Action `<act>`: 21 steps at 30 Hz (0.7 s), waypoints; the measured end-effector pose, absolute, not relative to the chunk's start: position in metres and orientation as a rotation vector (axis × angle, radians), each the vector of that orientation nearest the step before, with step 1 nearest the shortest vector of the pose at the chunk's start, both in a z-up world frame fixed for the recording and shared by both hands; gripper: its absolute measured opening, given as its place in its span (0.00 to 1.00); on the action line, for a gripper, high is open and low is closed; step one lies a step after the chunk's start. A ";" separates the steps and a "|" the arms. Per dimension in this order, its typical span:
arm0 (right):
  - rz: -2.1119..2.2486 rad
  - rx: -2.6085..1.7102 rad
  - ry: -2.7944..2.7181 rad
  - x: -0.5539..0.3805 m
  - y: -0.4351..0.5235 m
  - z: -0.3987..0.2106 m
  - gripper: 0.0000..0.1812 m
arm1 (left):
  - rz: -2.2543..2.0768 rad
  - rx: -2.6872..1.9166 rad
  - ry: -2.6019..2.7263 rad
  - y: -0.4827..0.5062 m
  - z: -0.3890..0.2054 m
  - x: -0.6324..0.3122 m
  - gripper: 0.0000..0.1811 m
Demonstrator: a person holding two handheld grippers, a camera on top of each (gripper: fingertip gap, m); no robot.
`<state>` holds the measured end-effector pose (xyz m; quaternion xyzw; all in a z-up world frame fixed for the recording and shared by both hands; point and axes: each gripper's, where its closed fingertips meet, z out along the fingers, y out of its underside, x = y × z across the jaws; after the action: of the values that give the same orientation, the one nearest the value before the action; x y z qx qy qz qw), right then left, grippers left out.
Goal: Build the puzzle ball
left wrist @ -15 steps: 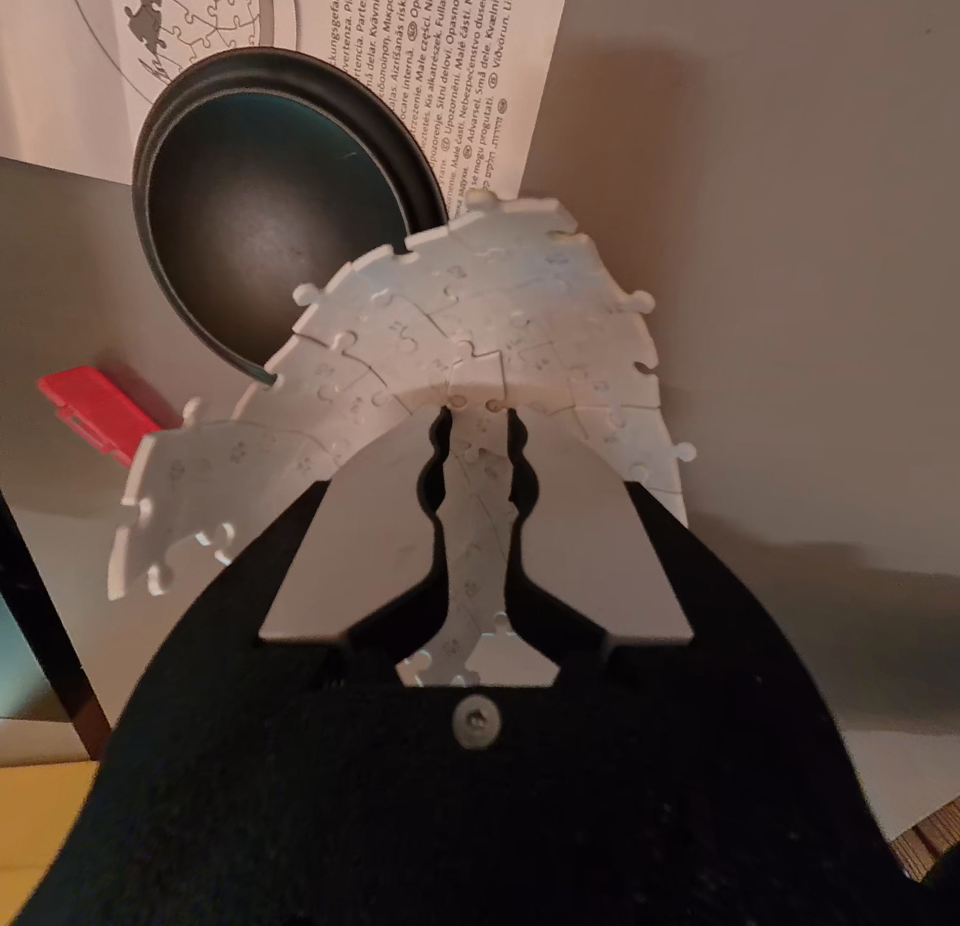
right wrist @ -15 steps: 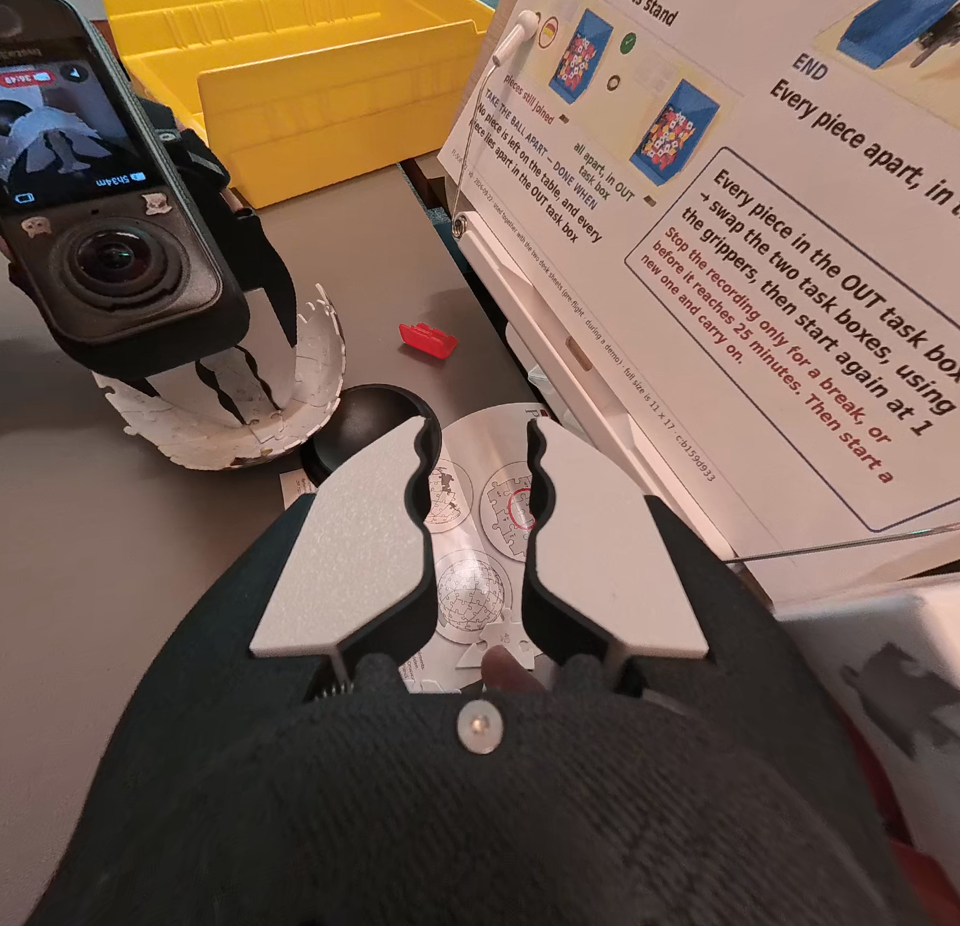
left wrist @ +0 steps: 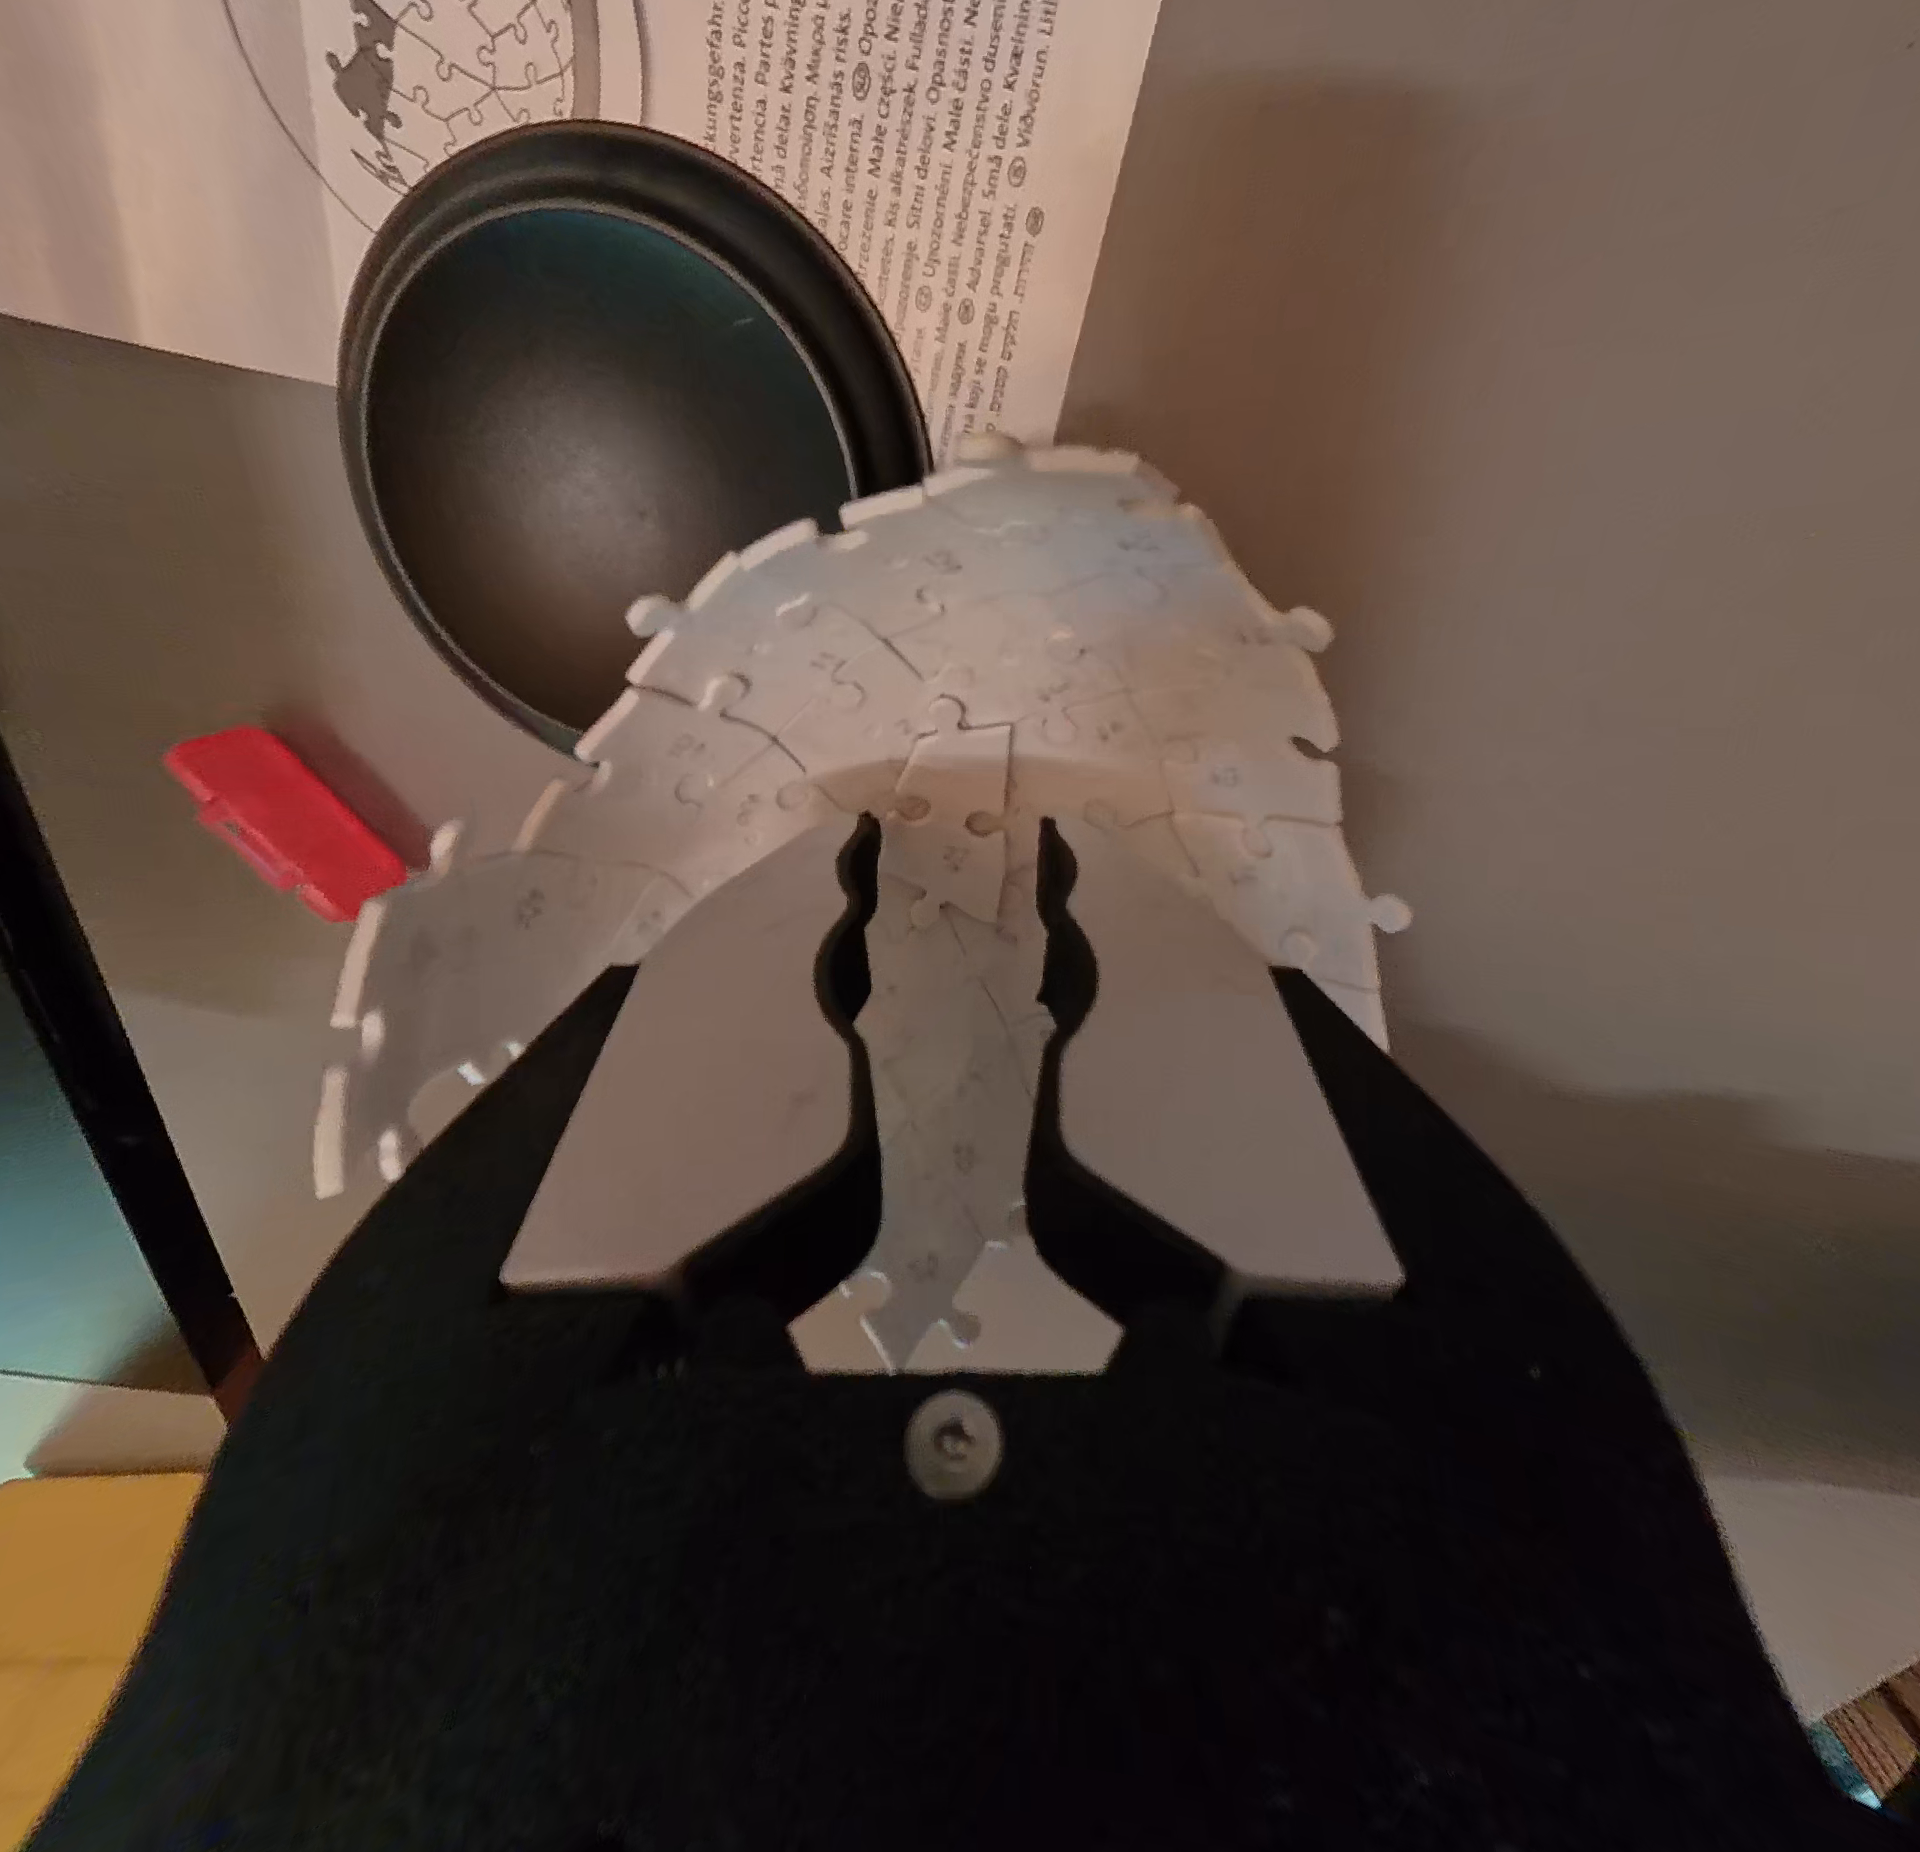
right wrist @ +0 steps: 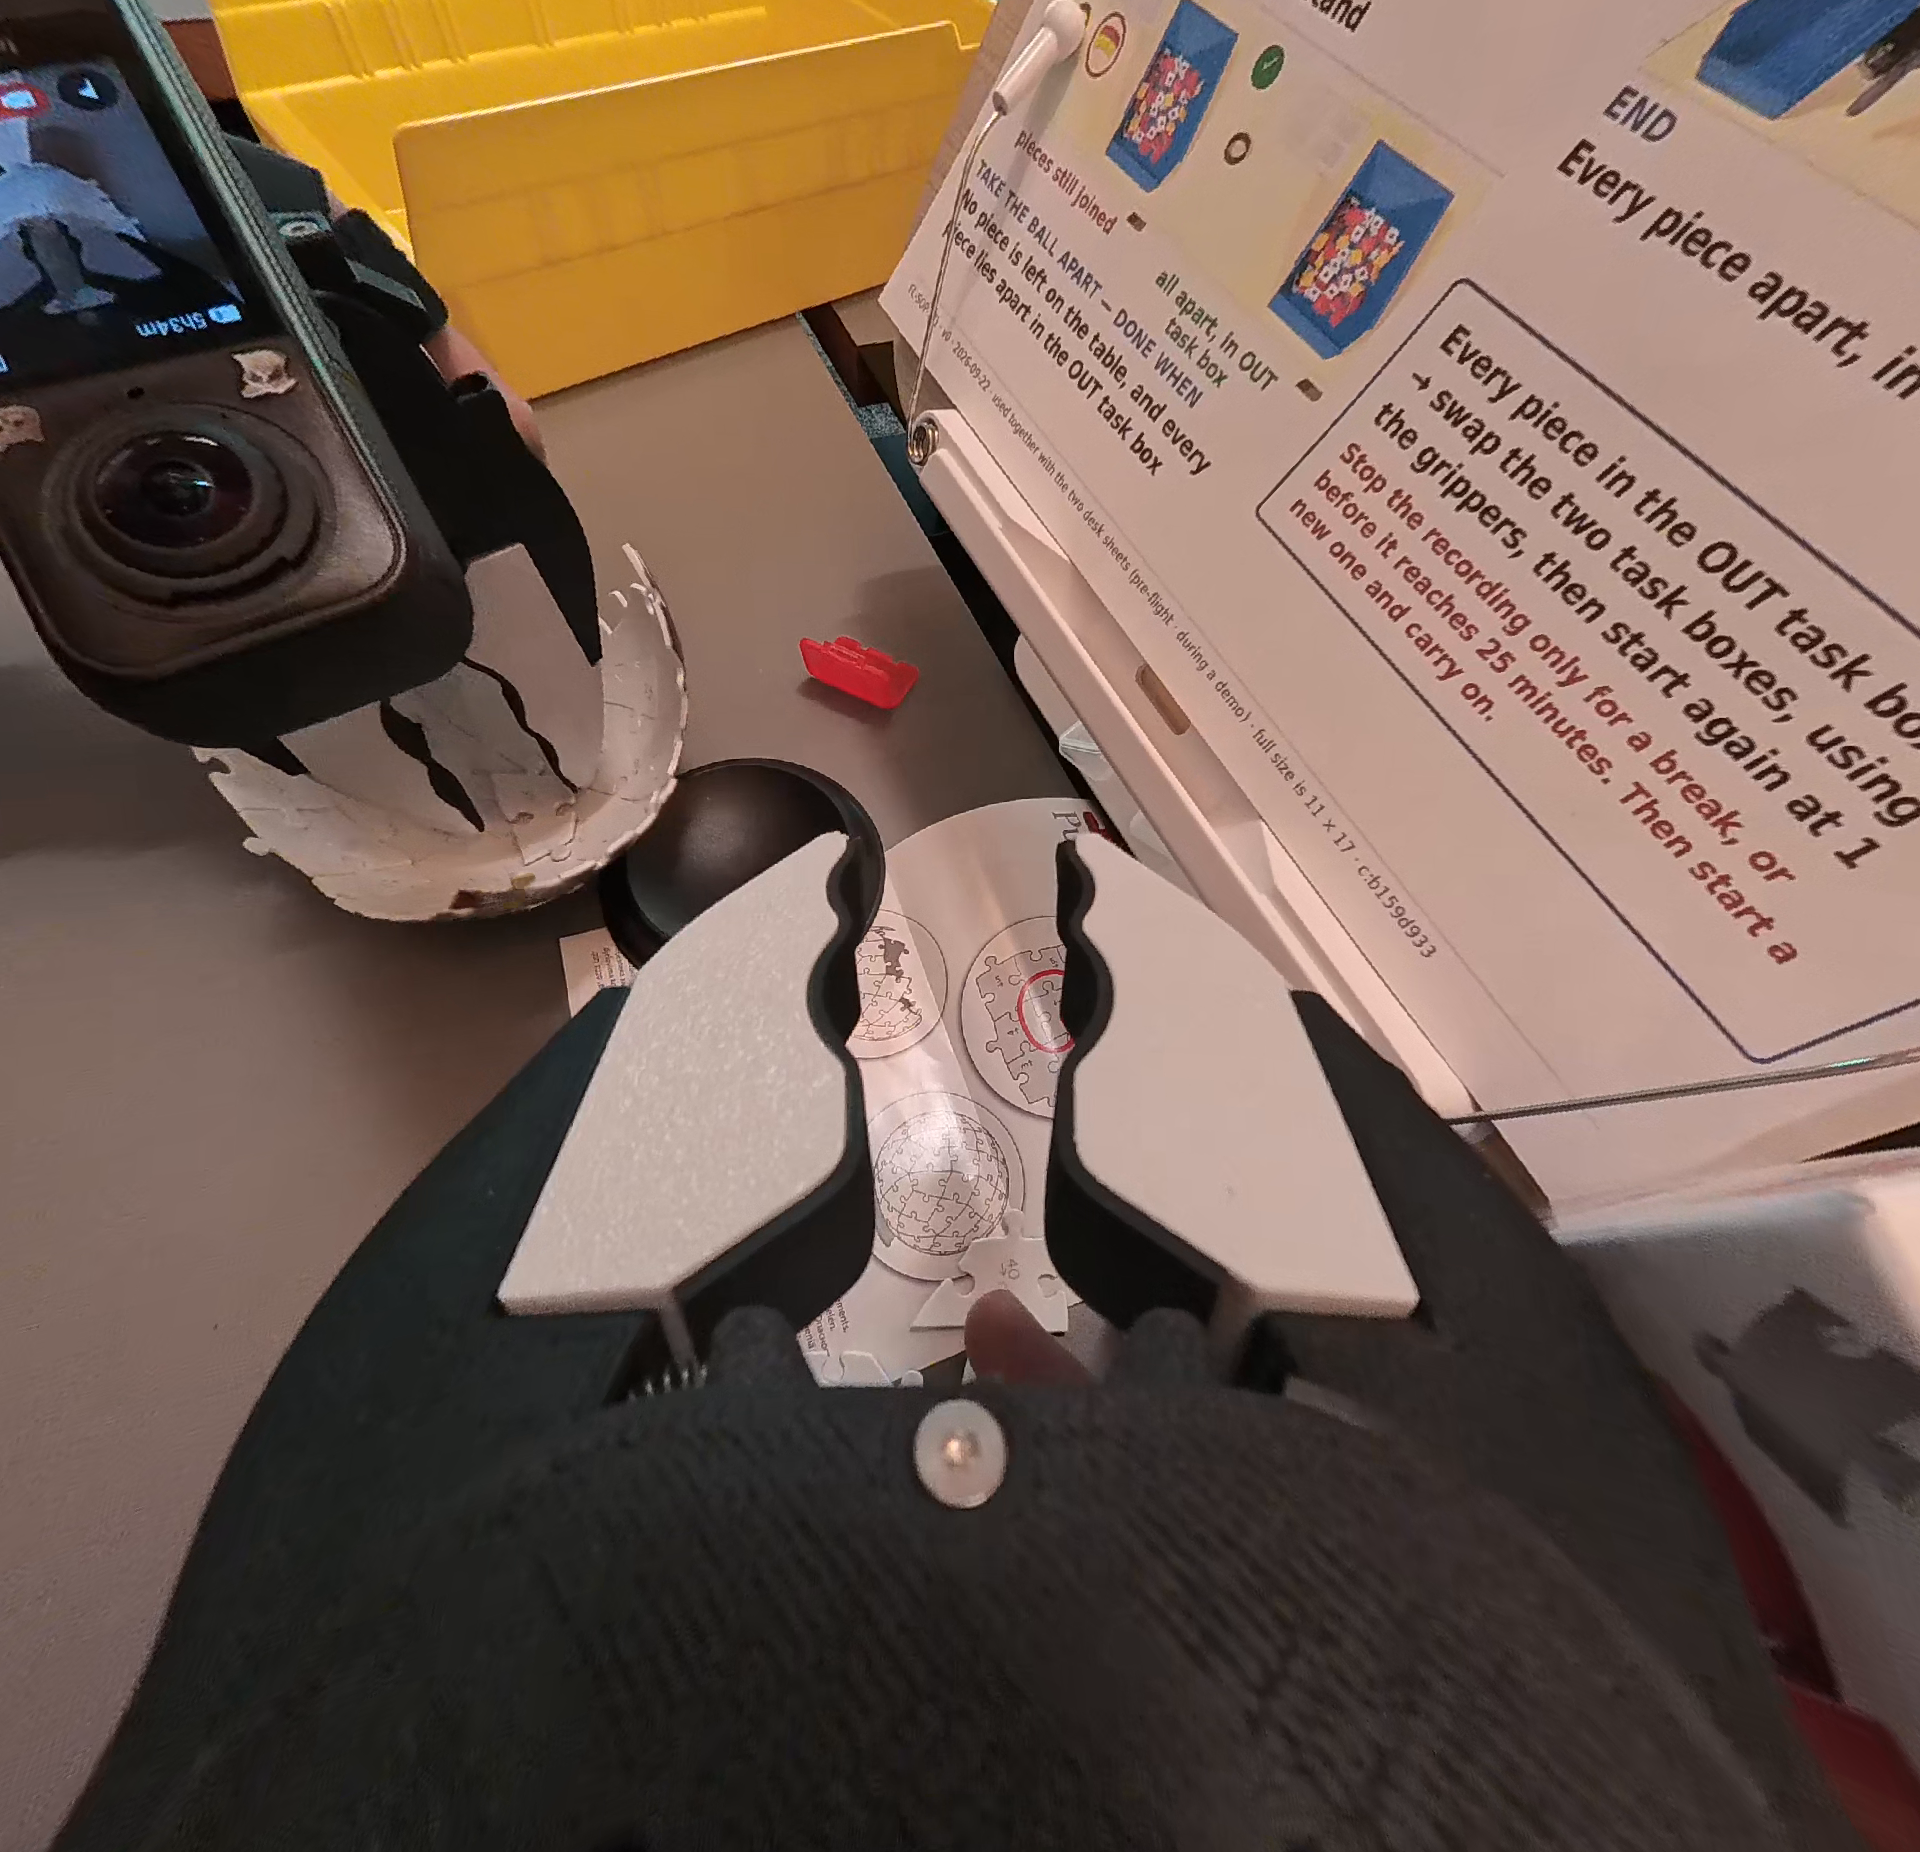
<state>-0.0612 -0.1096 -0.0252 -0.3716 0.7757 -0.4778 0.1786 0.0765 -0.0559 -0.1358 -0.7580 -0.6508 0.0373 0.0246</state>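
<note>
The left gripper is clamped on the wall of the half-built puzzle ball, a white bowl of joined pieces with a ragged, tabbed rim, which the right wrist view shows resting on the grey worktop just beside the black dish-shaped stand. The right gripper hangs with its jaws apart and nothing between them, over the instruction leaflet that lies against the base of the propped instruction board; a loose puzzle piece lies on the leaflet with a fingertip on it (whether the finger is lifting or only steadying it I cannot tell). A small red part lies nearer the yellow bin. The risks, as I judge them: the shell is held on one thin wall only, so pressing in a new piece could buckle the seams or pop neighbours loose, and a curved piece pinched off-centre could twist away.
</note>
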 end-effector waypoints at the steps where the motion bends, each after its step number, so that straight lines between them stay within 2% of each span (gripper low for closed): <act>1: -1.350 -1.052 2.194 -0.061 -0.110 -0.026 0.20 | 0.120 -2.343 -2.014 -0.056 -0.136 0.076 0.16; 21: -1.333 -1.064 2.201 -0.061 -0.109 -0.028 0.20 | 0.072 -2.298 -2.061 -0.051 -0.140 0.080 0.11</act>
<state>-0.0609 -0.1086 -0.0283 -0.3761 0.7779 -0.4710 0.1778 0.0803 -0.0507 -0.1401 -0.7441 -0.6671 0.0234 0.0269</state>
